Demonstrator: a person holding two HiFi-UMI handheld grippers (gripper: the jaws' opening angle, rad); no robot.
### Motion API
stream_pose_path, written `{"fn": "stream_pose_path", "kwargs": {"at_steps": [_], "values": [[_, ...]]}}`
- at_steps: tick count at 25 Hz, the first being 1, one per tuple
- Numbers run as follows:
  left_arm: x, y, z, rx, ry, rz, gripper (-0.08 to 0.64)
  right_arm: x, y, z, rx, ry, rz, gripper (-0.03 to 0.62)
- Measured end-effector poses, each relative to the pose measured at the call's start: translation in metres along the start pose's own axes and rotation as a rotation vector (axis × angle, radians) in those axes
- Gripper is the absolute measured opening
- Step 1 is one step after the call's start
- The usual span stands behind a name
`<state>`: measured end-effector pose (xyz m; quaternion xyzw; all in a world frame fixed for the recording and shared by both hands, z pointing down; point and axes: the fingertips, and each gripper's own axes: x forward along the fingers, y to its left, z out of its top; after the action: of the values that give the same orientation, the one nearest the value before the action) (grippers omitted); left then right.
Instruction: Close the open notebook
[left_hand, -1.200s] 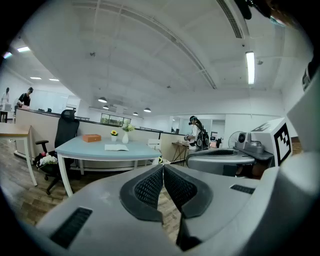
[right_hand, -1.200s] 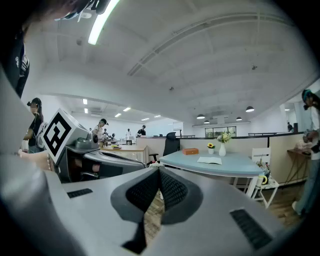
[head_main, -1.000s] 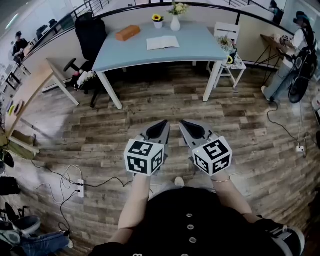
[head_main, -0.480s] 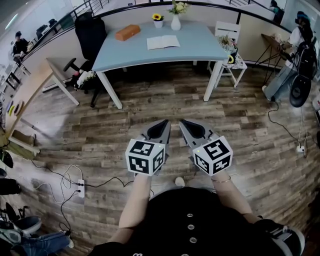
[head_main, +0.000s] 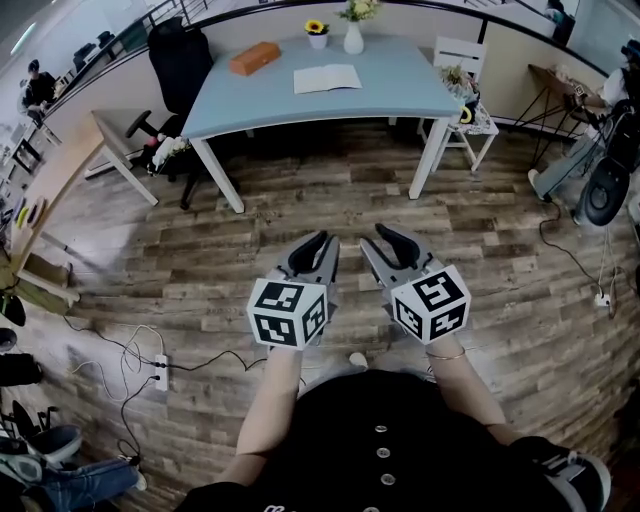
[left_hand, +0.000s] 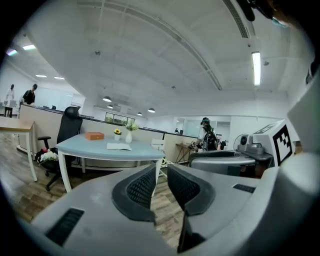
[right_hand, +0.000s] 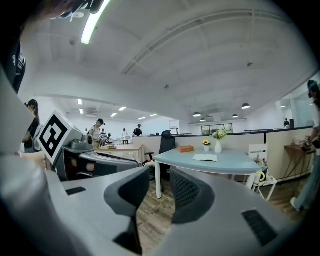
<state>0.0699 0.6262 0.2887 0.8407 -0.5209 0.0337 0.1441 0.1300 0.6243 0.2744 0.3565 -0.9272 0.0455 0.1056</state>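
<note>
The open notebook (head_main: 327, 78) lies flat on a light blue table (head_main: 400, 95) far ahead across the wooden floor. It also shows small in the left gripper view as the notebook (left_hand: 119, 146) and in the right gripper view as the notebook (right_hand: 205, 157). My left gripper (head_main: 312, 243) and right gripper (head_main: 392, 238) hang side by side over the floor close to my body, well short of the table. Both point toward it. The left gripper (left_hand: 161, 169) and right gripper (right_hand: 161, 176) have their pads close together with nothing between them.
On the table stand an orange box (head_main: 255, 59), a white vase (head_main: 353, 38) and a small sunflower pot (head_main: 317, 38). A black office chair (head_main: 180, 65) is at its left, a white chair (head_main: 462, 72) at its right. Cables and a power strip (head_main: 160, 372) lie on the floor at the left.
Both grippers have edged forward over the floor, the right one turning slightly. The table sits a little lower in the head view. The person at the far right has shifted toward the edge.
</note>
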Motion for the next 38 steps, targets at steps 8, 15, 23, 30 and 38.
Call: {"fn": "stream_pose_path", "kwargs": {"at_steps": [8,15,23,30,38], "values": [[0.022,0.002,-0.003,0.013,0.012,0.029,0.202,0.006,-0.022,0.0,-0.012,-0.018,0.007,0.215],[0.034,0.003,-0.004,-0.011,0.007,0.033,0.204,0.007,-0.035,-0.008,-0.002,0.0,0.024,0.218],[0.056,0.02,-0.003,-0.024,0.024,0.035,0.204,0.029,-0.052,-0.009,0.009,0.006,0.029,0.218],[0.094,0.059,-0.001,-0.036,0.055,0.025,0.204,0.071,-0.077,-0.013,0.042,0.033,0.018,0.218],[0.152,0.11,0.025,-0.029,0.056,-0.026,0.204,0.137,-0.13,0.004,0.037,0.033,-0.046,0.218]]}}
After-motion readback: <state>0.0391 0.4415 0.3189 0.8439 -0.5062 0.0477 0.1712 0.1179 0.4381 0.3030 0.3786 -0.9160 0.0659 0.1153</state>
